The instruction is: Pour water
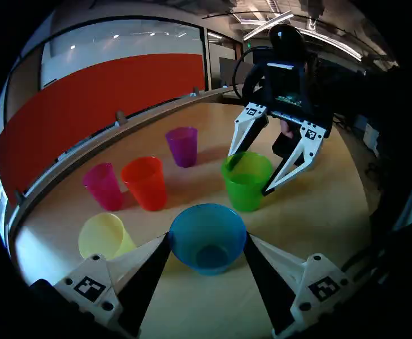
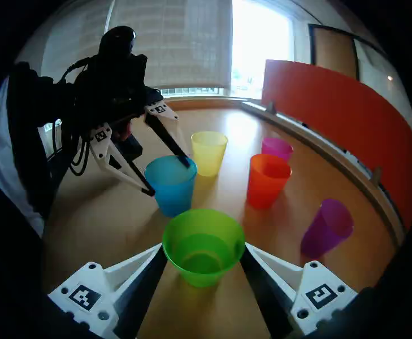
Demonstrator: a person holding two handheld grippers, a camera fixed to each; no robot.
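Six plastic cups stand on the pale wooden desk (image 1: 324, 214), all upright. My left claw (image 1: 206, 236) is clamped on the blue cup (image 1: 207, 251), one finger pressing each side of its rim, and the cup sits on the desk close to the camera. My right claw (image 2: 204, 247) is clamped the same way on the green cup (image 2: 203, 260), which also stands on the desk, just beside the blue one. From the right gripper view I make out a level of water low in the green cup; I cannot tell whether the blue cup holds any.

Behind the blue cup in the left gripper view, the yellow cup (image 1: 103, 236) is nearest. The pink cup (image 1: 103, 186) and orange cup (image 1: 145, 182) stand side by side beyond it, nearly touching. The purple cup (image 1: 182, 146) stands farther back, apart from the others.

A raised ledge (image 1: 149, 116) follows the curved far edge of the desk. Behind it stands a red partition (image 1: 92, 96) with glass above. Strip lights (image 1: 268, 24) cross the ceiling. In the right gripper view a bright window (image 2: 259, 45) with a blind (image 2: 172, 39) beside it throws glare across the desk top.
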